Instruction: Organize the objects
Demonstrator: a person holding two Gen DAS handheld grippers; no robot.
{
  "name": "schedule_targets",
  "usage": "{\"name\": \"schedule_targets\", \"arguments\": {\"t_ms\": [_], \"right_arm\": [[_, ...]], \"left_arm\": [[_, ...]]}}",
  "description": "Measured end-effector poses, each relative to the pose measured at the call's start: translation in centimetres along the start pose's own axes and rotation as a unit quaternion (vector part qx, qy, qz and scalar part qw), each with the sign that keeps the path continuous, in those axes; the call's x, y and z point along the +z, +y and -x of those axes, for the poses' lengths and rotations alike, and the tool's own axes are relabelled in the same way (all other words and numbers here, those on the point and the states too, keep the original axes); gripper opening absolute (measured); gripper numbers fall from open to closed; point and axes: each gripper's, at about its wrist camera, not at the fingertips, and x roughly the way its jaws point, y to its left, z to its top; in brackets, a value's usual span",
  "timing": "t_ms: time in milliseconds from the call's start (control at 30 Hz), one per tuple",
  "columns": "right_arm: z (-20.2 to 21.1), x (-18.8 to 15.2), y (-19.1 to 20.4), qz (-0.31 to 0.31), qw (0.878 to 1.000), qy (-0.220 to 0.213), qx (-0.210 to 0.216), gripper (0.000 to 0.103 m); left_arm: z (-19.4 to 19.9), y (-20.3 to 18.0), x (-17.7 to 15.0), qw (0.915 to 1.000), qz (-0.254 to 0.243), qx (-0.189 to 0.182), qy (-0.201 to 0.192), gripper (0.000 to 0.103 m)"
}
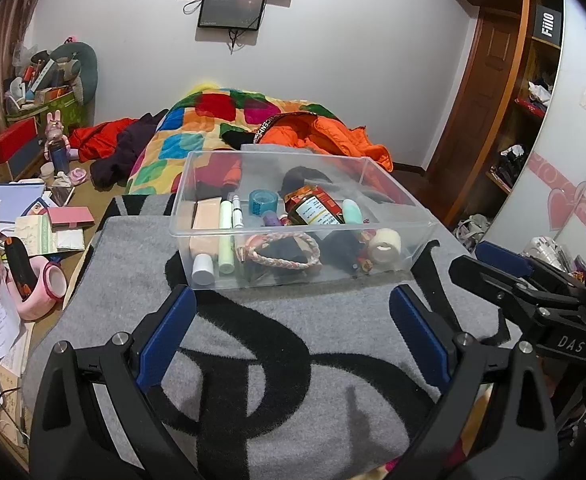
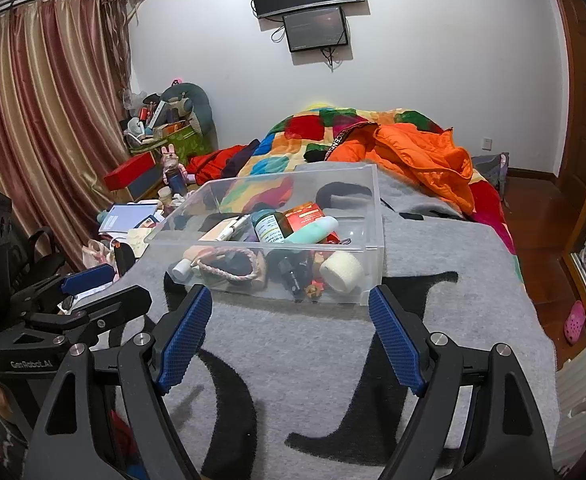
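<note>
A clear plastic box (image 1: 181, 184) stands on a grey blanket with black letters (image 1: 253, 340). In it lie a beige tube (image 1: 205, 236), a green stick (image 1: 226, 236), a pink braided band (image 1: 281, 250), a brown labelled bottle (image 1: 317, 210), a mint tube (image 1: 351, 210), a blue tape roll (image 1: 263, 200) and a white tape roll (image 1: 385, 244). My left gripper (image 1: 293, 300) hovers just short of the box's front wall, open and empty. My right gripper (image 2: 289, 298) is open too, empty, before the same box (image 2: 373, 200). Each shows at the edge of the other's view: right gripper (image 1: 489, 264), left gripper (image 2: 111, 286).
A patchwork quilt (image 1: 213, 120) and an orange jacket (image 1: 325, 132) lie on the bed behind the box. Books, papers and a pink tape dispenser (image 1: 41, 284) crowd the left side. A wardrobe (image 1: 533, 100) stands right, with a pink slipper (image 2: 575, 320) on the wooden floor.
</note>
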Motion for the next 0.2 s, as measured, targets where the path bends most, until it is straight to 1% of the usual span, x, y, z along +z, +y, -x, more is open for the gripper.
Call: {"name": "schedule_targets", "arguments": {"t_ms": [100,200], "right_arm": [[-0.13,-0.05,0.07,0.001,1.0,0.001,0.0,0.078],[-0.18,-0.04,0.16,0.001,1.0,0.001,-0.001,0.078]], "left_arm": [[0.34,-0.13,0.0,0.9999,-0.005,0.005,-0.01,0.099],[0.37,-0.15,0.01,0.9999,-0.006,0.006,-0.009,0.099]]}}
